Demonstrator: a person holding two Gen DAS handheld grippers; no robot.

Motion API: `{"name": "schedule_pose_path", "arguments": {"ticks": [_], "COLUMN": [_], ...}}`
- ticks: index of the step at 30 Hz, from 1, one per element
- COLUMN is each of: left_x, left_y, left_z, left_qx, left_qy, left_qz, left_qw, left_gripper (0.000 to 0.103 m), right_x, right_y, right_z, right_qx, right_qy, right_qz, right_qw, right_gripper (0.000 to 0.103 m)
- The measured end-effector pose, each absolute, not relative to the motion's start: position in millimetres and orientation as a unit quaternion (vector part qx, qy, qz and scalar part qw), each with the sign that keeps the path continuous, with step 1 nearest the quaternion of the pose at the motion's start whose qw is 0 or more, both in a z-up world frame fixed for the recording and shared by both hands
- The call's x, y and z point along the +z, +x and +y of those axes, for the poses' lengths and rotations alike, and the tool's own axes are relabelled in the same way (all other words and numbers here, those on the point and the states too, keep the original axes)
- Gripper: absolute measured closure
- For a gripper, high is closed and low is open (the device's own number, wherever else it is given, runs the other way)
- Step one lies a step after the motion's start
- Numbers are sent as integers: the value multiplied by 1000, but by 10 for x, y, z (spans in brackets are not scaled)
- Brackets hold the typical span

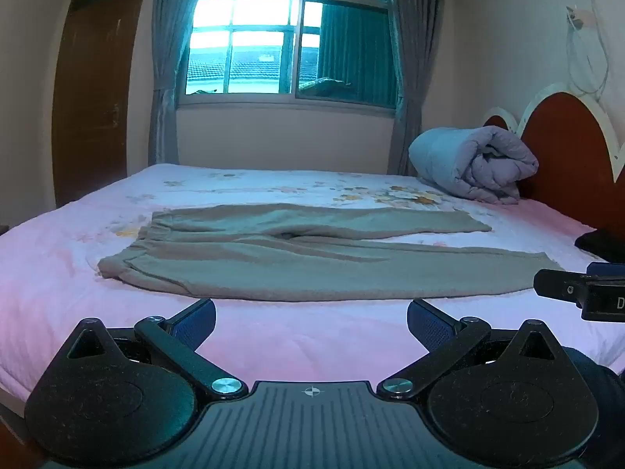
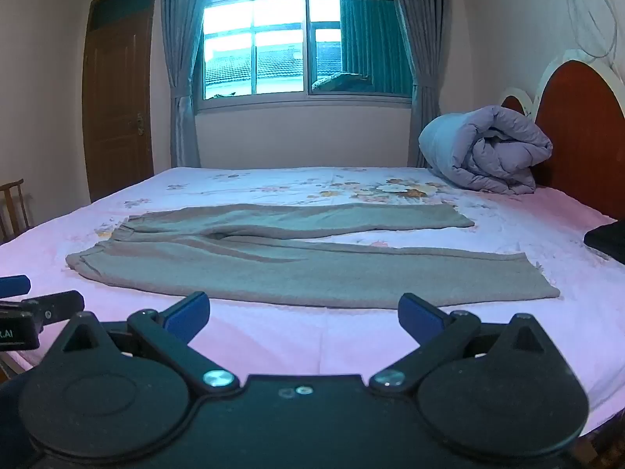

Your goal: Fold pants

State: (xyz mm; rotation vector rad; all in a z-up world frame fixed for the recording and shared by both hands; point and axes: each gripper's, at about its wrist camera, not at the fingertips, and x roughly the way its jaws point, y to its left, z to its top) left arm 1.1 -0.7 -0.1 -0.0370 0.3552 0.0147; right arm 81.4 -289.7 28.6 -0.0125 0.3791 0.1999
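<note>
Grey-brown pants (image 1: 312, 262) lie flat across the pink bed sheet (image 1: 304, 336), waistband to the left, both legs stretched to the right and slightly apart. In the right wrist view the same pants (image 2: 304, 265) fill the middle of the bed. My left gripper (image 1: 311, 322) hovers over the near bed edge, short of the near leg, open with nothing between its blue pads. My right gripper (image 2: 303, 314) stands likewise open and empty just short of the near leg's hem side. Each gripper's tip shows at the other view's edge.
A rolled lilac quilt (image 1: 474, 164) rests against the red headboard (image 1: 566, 156) at the back right. A dark object (image 2: 607, 240) lies on the bed's right edge. Behind the bed are a curtained window (image 1: 289, 39) and a brown door (image 2: 117, 105); a wooden chair (image 2: 13, 207) stands at left.
</note>
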Motion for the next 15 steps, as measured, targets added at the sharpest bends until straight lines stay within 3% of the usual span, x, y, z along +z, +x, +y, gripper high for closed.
{"name": "schedule_pose_path", "arguments": {"ticks": [15], "left_x": [14], "left_y": [-37], "left_z": [-57], "left_qx": [6], "left_qy": [-22], "left_qz": [169], "left_qw": [985], "left_gripper": [0], "right_x": [289], "right_y": [808], "right_z": [-2892], "right_qx": [99], "right_qy": [-11], "right_qz": [190], "right_qw": [977], "right_gripper": [6]}}
